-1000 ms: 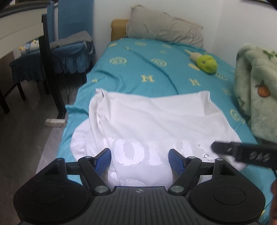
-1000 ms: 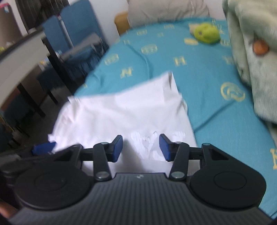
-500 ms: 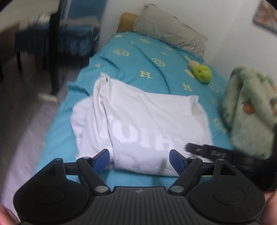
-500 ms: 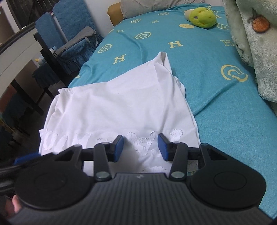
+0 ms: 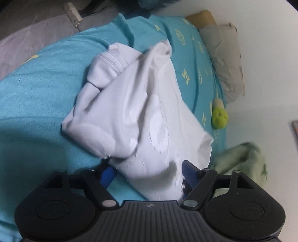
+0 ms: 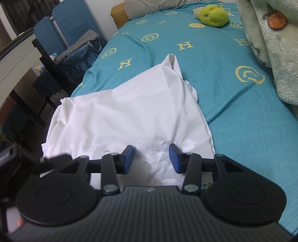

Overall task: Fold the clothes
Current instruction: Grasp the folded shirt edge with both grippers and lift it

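Observation:
A white T-shirt (image 6: 130,115) with cracked white print lies partly folded on the teal bed sheet (image 6: 242,115). In the left wrist view the shirt (image 5: 134,115) lies bunched, with a folded sleeve at its far end. My left gripper (image 5: 148,174) is open, tilted, with the shirt's near edge lying between its blue pads. My right gripper (image 6: 151,159) is open just above the printed near edge of the shirt, holding nothing. The left gripper's body shows at the right wrist view's left edge (image 6: 20,158).
A green plush toy (image 6: 213,15) and a grey pillow (image 5: 223,61) lie toward the head of the bed. A fluffy green blanket (image 6: 275,42) is piled along the right side. Blue chairs (image 6: 69,31) and a dark table stand left of the bed, with floor beside it.
My left gripper has swung and tilted toward the shirt's left side, and the cloth now lies between its pads. The right gripper has stayed over the printed edge.

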The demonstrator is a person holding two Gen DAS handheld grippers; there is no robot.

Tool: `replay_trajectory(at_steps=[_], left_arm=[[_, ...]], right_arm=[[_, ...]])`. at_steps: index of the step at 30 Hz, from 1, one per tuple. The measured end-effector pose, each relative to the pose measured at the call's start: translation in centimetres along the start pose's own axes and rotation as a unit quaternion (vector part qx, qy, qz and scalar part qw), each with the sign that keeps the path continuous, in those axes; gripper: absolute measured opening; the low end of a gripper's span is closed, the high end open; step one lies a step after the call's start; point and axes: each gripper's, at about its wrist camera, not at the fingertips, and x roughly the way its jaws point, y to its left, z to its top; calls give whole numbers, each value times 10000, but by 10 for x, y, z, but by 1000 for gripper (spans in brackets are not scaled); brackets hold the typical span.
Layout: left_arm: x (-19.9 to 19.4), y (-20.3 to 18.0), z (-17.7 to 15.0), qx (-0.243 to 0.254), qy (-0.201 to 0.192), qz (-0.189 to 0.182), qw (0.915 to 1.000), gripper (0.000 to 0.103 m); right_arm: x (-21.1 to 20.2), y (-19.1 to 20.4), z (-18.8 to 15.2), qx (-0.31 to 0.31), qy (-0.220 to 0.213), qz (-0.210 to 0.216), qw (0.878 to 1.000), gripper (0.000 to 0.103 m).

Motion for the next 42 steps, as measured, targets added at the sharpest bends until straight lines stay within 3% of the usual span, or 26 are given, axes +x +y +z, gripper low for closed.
replay_trajectory(at_steps=[3, 5, 7, 9, 11, 12, 16, 19, 23, 24, 25, 26, 27, 29, 30, 32, 34, 38, 39, 42], left_arm=[[-2, 6, 2, -172, -90, -28, 9998, 51], [-3, 10, 3, -281, -150, -46, 9995, 45], [-6, 7, 0, -137, -254, -61, 9996, 34], [-10, 3, -1, -59, -346, -145, 9993, 29], [-15, -2, -2, 9, -446, -281, 9986, 26], [-18, -4, -2, 35, -486, -374, 9981, 25], [-24, -7, -3, 27, -559, -672, 9962, 23], [-27, -5, -2, -31, -566, -719, 9958, 23], [-27, 2, 0, -222, -611, -858, 9942, 23], [-29, 2, 0, -227, -642, -905, 9936, 22], [-30, 2, 1, -231, -672, -951, 9929, 22], [-31, 1, 0, -209, -683, -955, 9929, 22], [-31, 0, 0, -187, -694, -959, 9928, 22], [-30, -4, 0, -160, -700, -951, 9929, 22], [-29, 0, 1, -295, -650, -974, 9927, 22], [-29, 7, 2, -564, -551, -1019, 9917, 25], [-28, 15, 4, -831, -449, -1061, 9899, 35], [-15, 28, 5, -1149, -125, -874, 9894, 45], [-11, 30, 5, -1194, -87, -819, 9894, 53], [-14, 37, 4, -1184, -408, -583, 9904, 54]], right_arm=[[-4, -5, 4, 257, 4, 86, 9996, 44], [-15, -13, 9, 692, -64, 257, 9973, 46], [-27, -23, 13, 1245, -91, 644, 9901, 48], [-35, -28, 14, 1747, 22, 1189, 9774, 52], [-36, -31, 7, 2363, 251, 1743, 9556, 91], [-33, -31, 0, 2678, 401, 1991, 9418, 95], [-8, -24, -26, 3537, 1148, 2788, 8854, 93], [13, -21, -40, 3883, 1443, 2818, 8654, 93], [18, -47, -39, 4319, 823, 2203, 8707, 91], [15, -54, -38, 4332, 646, 1987, 8768, 84], [12, -60, -36, 4339, 463, 1779, 8820, 68], [10, -64, -35, 4352, 350, 1672, 8840, 62], [9, -65, -35, 4374, 309, 1666, 8832, 55], [8, -68, -35, 4417, 227, 1654, 8815, 31], [5, -66, -34, 4378, 146, 1682, 8831, 27], [-3, -58, -28, 4175, -96, 1804, 8905, 23], [-11, -52, -21, 3978, -323, 1914, 8967, 22], [-15, -51, -17, 3903, -428, 1916, 8995, 21], [-14, -53, -16, 3921, -426, 1901, 8990, 21], [-14, -56, -13, 3931, -396, 1842, 9000, 20]])
